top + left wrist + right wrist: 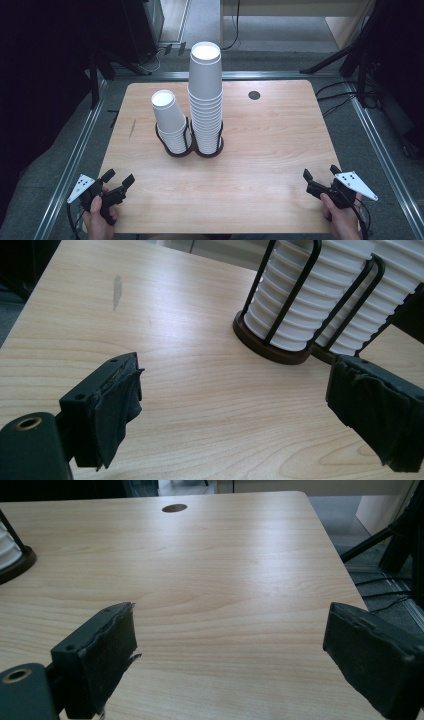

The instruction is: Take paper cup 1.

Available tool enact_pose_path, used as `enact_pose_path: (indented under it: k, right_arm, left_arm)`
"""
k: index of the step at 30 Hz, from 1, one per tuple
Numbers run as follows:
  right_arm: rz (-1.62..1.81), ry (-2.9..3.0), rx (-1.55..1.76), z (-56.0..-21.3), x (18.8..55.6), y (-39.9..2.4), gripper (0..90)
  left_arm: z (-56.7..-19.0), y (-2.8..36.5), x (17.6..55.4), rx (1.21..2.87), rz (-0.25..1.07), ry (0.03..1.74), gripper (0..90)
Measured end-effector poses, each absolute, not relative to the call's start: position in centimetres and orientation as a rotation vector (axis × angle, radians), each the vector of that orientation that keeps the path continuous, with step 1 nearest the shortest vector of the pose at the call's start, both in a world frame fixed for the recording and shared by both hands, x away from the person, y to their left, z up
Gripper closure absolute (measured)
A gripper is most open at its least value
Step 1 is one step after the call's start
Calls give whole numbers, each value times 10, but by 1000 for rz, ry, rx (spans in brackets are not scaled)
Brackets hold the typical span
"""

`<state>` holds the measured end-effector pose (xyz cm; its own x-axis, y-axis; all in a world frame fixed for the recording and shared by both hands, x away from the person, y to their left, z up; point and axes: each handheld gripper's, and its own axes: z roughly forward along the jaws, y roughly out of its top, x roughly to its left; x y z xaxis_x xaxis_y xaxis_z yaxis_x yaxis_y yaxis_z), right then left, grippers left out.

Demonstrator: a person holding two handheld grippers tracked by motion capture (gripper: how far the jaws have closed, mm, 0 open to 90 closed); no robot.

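Note:
Two stacks of white paper cups stand in a dark double wire holder (194,149) at the middle of the wooden table (260,130). The left stack (169,120) is short and leans left; the right stack (205,95) rises much taller. In the left gripper view the ribbed cup stacks (305,295) sit inside the holder's black wires. My left gripper (119,178) rests at the table's near left corner, open, nothing between its pads. My right gripper (320,172) rests at the near right corner, open and empty. Both are well short of the cups.
A round cable hole (254,95) lies in the table's far right part, also seen as the hole (174,508) ahead of my right gripper. A small grey scuff (117,289) marks the wood on the left. Metal rails and tripod legs surround the table.

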<state>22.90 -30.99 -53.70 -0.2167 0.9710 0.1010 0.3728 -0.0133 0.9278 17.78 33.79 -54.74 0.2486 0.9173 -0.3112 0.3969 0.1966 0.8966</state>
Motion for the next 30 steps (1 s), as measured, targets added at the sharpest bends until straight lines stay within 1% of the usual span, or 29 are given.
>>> enact_pose_path:
  k: [1,5,8,11,19,23,26,30]
  right_arm:
    - [1233,1637,1413,-535,229,-309,69]
    - [1281,1615,1427,-528,229,-304,73]
    - [1286,1622,1410,-523,230,-297,75]
    - [1296,1626,1392,-515,230,-288,77]
    - [1341,1626,1352,-491,234,-275,80]
    - [1357,1626,1344,-485,235,-271,81]
    - [1352,1642,1335,-480,238,-265,81]
    - [1350,1649,1335,-475,240,-260,82]
  left_arm:
    - [-547,335,179,1419,602,1344,3]
    - [-546,324,181,1484,696,1376,3]
    - [-543,321,184,1470,702,1388,3]
    - [-537,317,188,1448,757,1390,4]
    - [-524,300,197,1465,668,1313,4]
    - [-517,287,202,1485,611,1263,4]
    - [-509,278,205,1482,608,1224,4]
    - [-501,268,211,1469,614,1223,4]
